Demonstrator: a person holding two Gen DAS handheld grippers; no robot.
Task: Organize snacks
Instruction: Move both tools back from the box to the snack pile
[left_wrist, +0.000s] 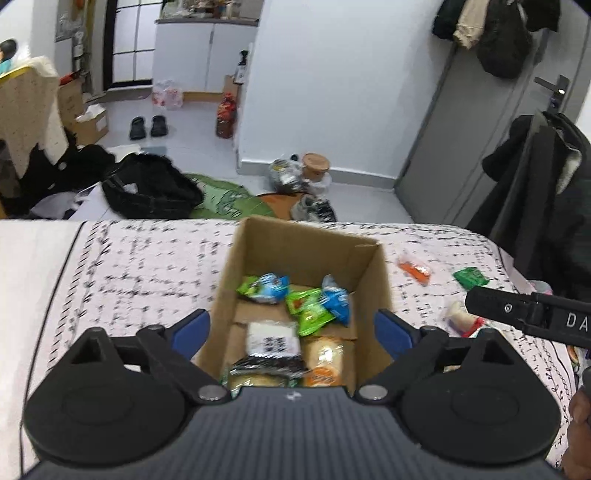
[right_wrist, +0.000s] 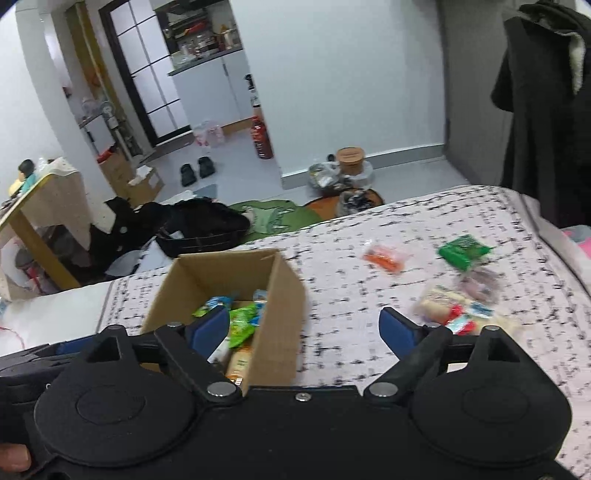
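Cardboard box (left_wrist: 306, 254) on patterned bedspread (left_wrist: 129, 266), holding snack packets (left_wrist: 314, 306). Loose: orange packet (right_wrist: 382, 258), green packet (right_wrist: 463, 251), bread bags (right_wrist: 458, 306), right of box. Left gripper (left_wrist: 291, 328) and right gripper (right_wrist: 303, 330): both spread, empty.

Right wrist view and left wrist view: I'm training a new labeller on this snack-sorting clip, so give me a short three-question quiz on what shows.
1. True or false: the cardboard box already holds snacks.
2. The orange packet lies: A in the box, B on the bedspread, C on the floor.
3. Fill in: the right gripper is ____ and holds nothing.

Key: 1 true; 2 B; 3 open. The left gripper is open too, above the box.
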